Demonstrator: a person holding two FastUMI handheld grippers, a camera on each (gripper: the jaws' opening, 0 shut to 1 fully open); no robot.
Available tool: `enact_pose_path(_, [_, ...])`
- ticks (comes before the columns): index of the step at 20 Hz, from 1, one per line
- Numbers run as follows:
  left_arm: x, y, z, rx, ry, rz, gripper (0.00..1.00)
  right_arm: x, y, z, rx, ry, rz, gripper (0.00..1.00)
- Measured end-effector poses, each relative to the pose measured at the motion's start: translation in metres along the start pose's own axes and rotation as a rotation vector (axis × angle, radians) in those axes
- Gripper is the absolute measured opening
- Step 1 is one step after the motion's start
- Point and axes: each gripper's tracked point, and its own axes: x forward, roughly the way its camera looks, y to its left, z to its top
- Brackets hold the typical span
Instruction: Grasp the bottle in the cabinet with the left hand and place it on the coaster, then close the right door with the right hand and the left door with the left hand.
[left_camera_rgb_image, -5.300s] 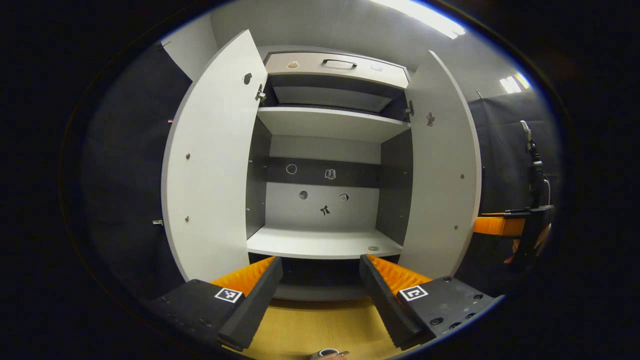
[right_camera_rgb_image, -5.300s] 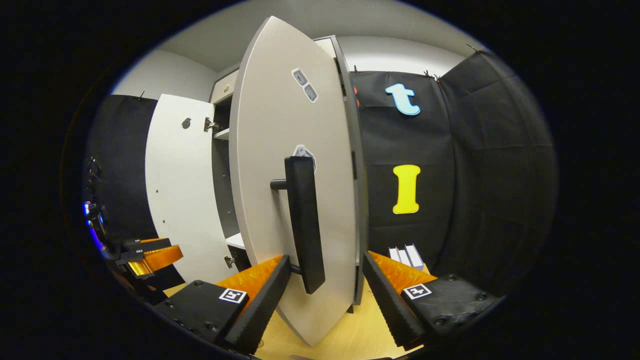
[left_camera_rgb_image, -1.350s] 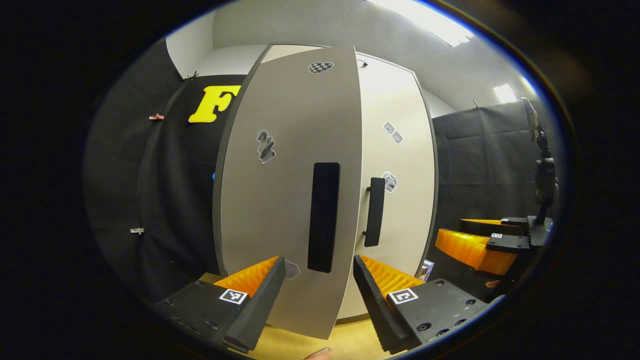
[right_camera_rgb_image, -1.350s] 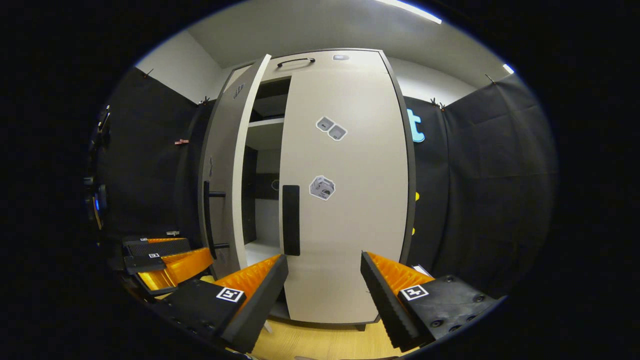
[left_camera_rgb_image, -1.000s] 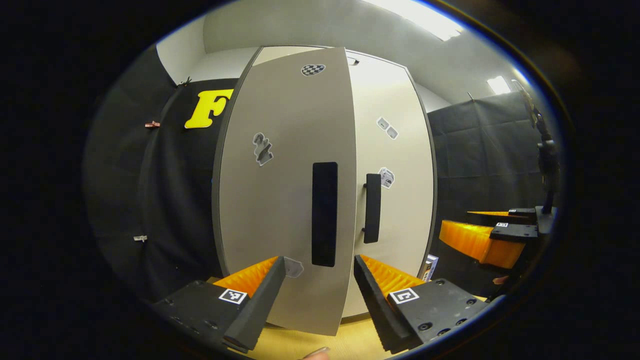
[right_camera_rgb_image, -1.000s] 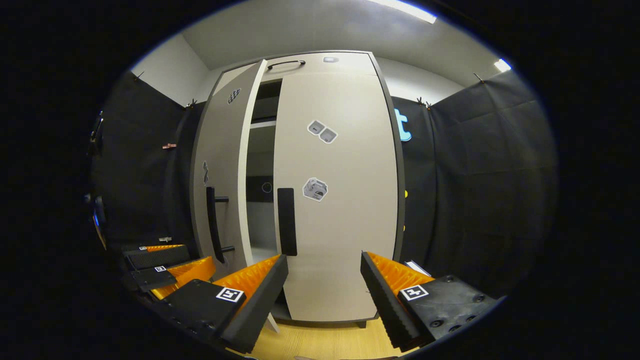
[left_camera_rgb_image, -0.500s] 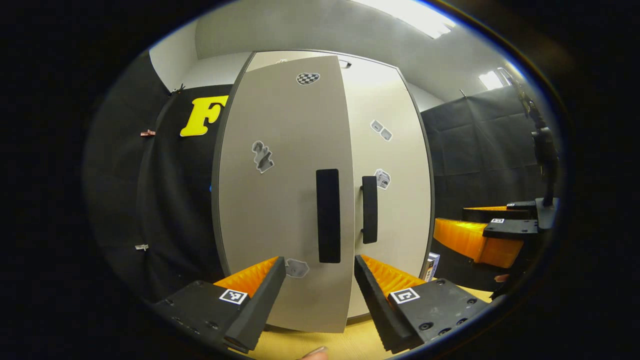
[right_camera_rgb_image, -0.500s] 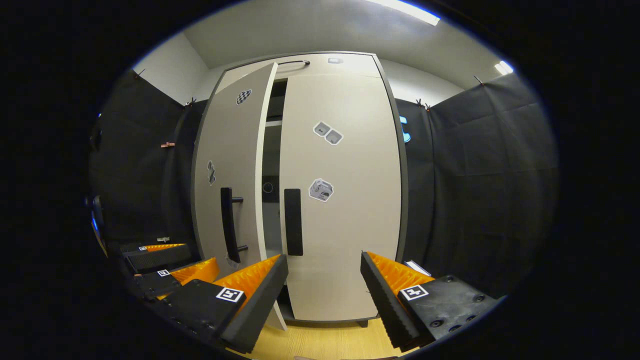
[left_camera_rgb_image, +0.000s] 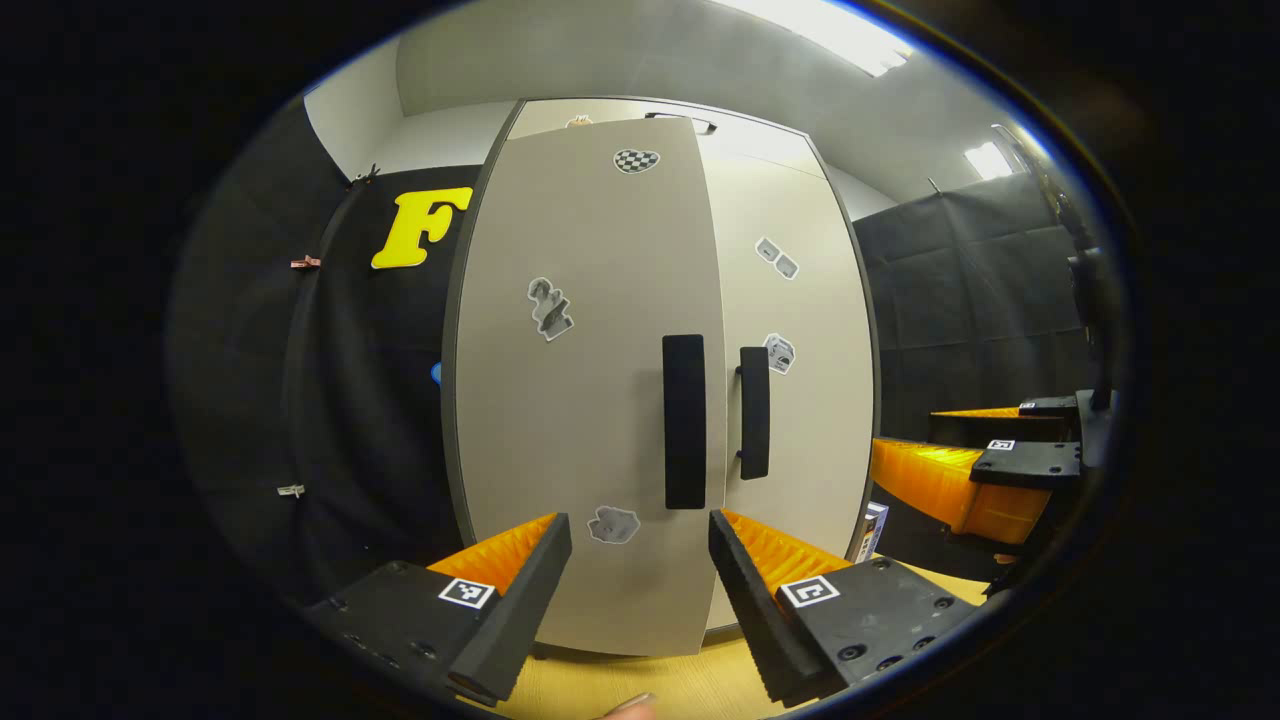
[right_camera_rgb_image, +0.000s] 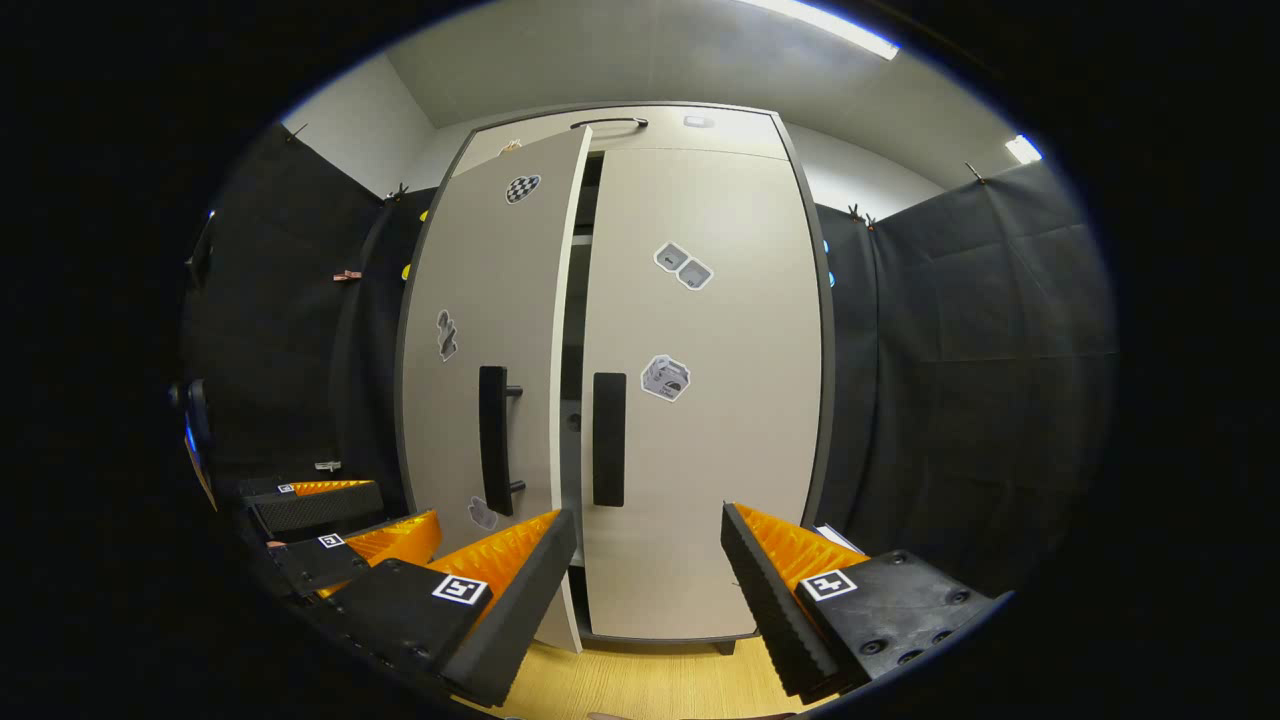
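The left door (right_camera_rgb_image: 490, 350), slightly ajar, is faced just ahead by the left gripper (left_camera_rgb_image: 635, 580), its fingers held apart.

Beige left door (left_camera_rgb_image: 590, 400), black handle (left_camera_rgb_image: 684, 421), checkered sticker (left_camera_rgb_image: 636, 160)

A recording booth: black cloth walls (right_camera_rgb_image: 960, 340), a sticker-marked grey cabinet (right_camera_rgb_image: 720, 450), ceiling strip lights (left_camera_rgb_image: 820, 25).

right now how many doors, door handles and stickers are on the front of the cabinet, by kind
doors: 2 (left door, right door)
door handles: 2 (left handle, right handle)
stickers on the two doors: 5 (3 left, 2 right)
total: 9
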Motion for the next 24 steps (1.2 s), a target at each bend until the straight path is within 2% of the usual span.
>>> enact_pose_path(24, [0.0032, -0.0046, -0.0018, 0.033, 0.020, -0.012, 0.88, 0.0013, 0.0088, -0.0063, 0.007, 0.027, 0.029, 0.98])
